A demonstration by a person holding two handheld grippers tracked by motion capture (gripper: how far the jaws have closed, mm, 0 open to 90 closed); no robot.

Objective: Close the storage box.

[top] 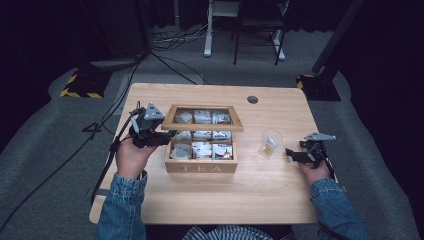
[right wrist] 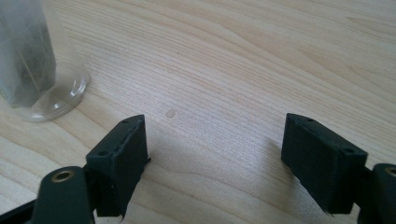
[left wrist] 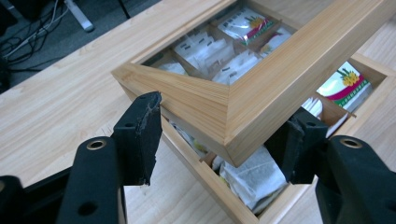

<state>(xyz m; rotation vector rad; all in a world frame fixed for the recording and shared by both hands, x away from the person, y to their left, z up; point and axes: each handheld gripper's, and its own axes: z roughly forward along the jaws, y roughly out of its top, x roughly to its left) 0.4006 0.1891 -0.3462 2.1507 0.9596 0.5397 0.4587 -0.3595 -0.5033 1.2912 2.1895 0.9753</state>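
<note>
At the left of the high view, a denim-sleeved forearm comes up from the bottom edge and bends inward, the left hand [top: 131,155] wrapped around the left tool [top: 169,136], which points toward the middle of the worktop [top: 150,197]. That tool's tips reach the left end of the wooden tea box [top: 201,165], at the lid [top: 205,125]. In the left gripper view, the jaws stand wide apart with a corner of the glass-paned lid between them. The lid is lifted and tilted above the box, and the right jaw sits just under its edge, but whether either pad actually presses on the wood cannot be told. Below the raised corner the compartments show packed tea bags [left wrist: 254,179], some in white wrappers and some with red and green print.

The tea box itself rests near the centre of the worktop, its front face marked TEA toward the person. To its right, apart from the box, stands a clear glass cup [top: 270,142] with something pale inside.

Farther right, the other sleeve comes up along the worktop's right edge, and the right hand [top: 315,170] holds the right tool [top: 290,153] low, aimed leftward at the cup and short of it. In the right gripper view its jaws are spread wide over bare wood, gripping nothing, with the cup's base at the upper left.
</note>
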